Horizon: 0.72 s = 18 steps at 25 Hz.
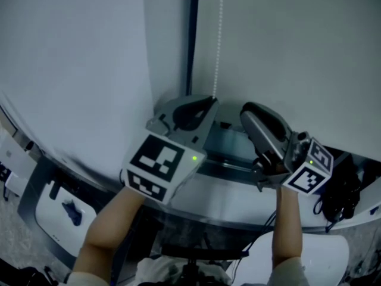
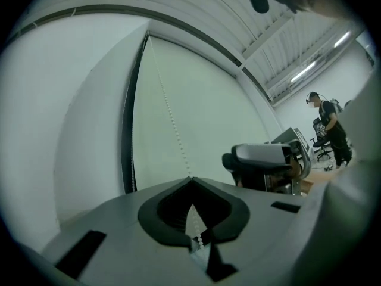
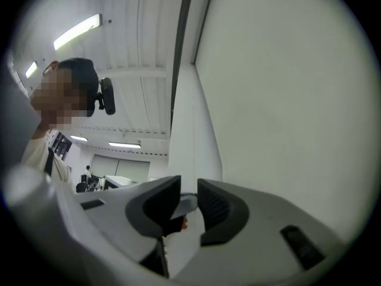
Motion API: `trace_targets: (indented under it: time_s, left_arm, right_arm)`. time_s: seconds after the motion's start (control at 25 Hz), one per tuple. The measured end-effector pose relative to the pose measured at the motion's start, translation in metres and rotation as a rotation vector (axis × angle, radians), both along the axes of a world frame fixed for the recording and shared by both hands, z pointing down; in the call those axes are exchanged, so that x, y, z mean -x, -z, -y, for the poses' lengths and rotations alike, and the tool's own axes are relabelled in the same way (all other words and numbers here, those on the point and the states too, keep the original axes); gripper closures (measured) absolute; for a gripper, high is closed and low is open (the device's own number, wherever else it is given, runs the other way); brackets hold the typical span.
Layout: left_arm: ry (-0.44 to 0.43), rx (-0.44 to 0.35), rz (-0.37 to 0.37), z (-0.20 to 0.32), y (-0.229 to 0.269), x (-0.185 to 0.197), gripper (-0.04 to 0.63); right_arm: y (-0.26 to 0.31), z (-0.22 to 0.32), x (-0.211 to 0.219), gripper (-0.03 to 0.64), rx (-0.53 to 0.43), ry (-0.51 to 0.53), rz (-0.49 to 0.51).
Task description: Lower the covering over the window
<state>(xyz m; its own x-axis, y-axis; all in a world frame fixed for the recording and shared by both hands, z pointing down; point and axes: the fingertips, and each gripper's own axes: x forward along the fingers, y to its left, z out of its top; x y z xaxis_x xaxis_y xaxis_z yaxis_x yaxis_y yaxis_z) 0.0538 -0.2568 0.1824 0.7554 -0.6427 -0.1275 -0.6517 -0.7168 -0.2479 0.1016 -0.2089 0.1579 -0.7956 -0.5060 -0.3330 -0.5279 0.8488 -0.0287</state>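
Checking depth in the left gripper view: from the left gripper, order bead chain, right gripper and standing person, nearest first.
1. Bead chain, pinched by left gripper.
2. Right gripper, at right.
3. Person, far right background.

A pale grey roller blind (image 1: 286,40) hangs flat and smooth, covering all of the window that shows. A white bead chain (image 1: 218,34) runs straight down beside its left edge, with its lower part pinched between the closed jaws of the left gripper (image 2: 191,179).
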Motion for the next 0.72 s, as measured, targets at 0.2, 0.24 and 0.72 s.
trace_targets:
  time_s: [0.2, 0.24, 0.72]
  left_arm:
    - [-0.005, 0.049, 0.017, 0.006, -0.029, 0.003, 0.578]
    - [-0.002, 0.050, 0.021, 0.004, -0.032, 0.003, 0.578]
    - [-0.016, 0.052, 0.014, -0.018, -0.052, -0.001, 0.578]
  right_arm:
    - [0.017, 0.021, 0.030, 0.509, -0.040, -0.035, -0.112]
    - [0.021, 0.021, 0.036, 0.508, -0.047, -0.038, -0.129]
    - [0.083, 0.025, 0.044, 0.502, -0.128, -0.099, -0.159]
